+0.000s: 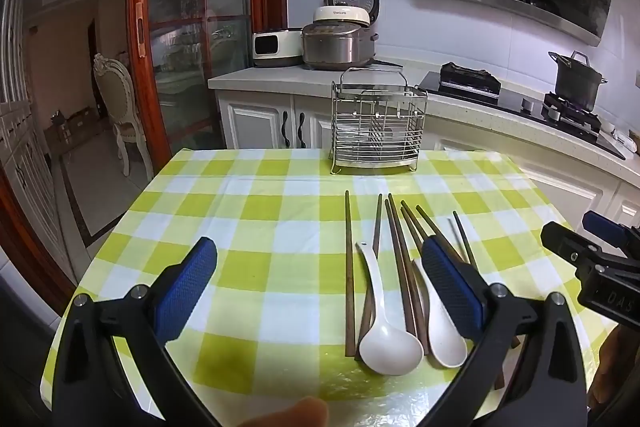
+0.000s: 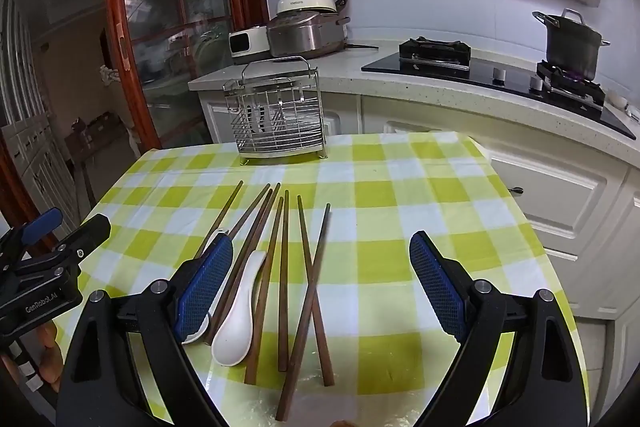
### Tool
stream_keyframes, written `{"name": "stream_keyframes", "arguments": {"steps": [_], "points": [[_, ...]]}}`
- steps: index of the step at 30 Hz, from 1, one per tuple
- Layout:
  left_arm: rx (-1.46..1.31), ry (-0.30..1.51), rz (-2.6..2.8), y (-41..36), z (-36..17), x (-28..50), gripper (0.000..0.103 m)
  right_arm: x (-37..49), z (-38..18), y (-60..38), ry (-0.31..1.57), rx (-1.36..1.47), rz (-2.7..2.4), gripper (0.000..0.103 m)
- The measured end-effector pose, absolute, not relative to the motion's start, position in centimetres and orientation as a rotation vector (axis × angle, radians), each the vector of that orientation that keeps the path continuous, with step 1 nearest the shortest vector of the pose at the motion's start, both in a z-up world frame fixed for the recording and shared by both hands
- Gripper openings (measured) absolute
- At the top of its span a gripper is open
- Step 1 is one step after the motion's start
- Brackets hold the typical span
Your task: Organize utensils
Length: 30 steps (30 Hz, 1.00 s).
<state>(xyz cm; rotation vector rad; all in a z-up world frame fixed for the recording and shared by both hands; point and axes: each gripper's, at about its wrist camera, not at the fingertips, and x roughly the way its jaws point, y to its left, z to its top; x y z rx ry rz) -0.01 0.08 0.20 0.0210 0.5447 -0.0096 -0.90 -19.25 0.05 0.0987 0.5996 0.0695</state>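
While both claws hang wide and empty over the checked table, nothing lifted yet. Left gripper gaping w/ blue pads far apart, right gripper same, holding nothing. Utensils lying loose at 6 o'clock of the wire caddy, well apart from it: brown chopsticks fanned and crossing, two white spoons among them, big spoon w/ bowl toward 6, small spoon tucked beside the sticks. Caddy upright at 12 o'clock by the far table edge, looks empty, though hard to be sure thru the wires.

Likely step: first pick. Best to start w/ the outermost stick at 3 o'clock of the pile, seen from right wrist, where two cross. Come down straddling one shaft only, near mid-length, close square across it, not along. Lift straight up before swinging to 12, else neighbours get dragged. Spoons: pinch the handle, not the bowl — glazed, prob slippery.
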Motion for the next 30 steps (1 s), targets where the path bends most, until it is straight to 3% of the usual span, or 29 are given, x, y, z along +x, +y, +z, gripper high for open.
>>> {"name": "stream_keyframes", "arguments": {"steps": [30], "points": [[0.023, 0.549, -0.01, 0.29, 0.38, -0.42, 0.099, -0.96, 0.19, -19.21, 0.604, 0.099, 0.069, 0.085]]}}
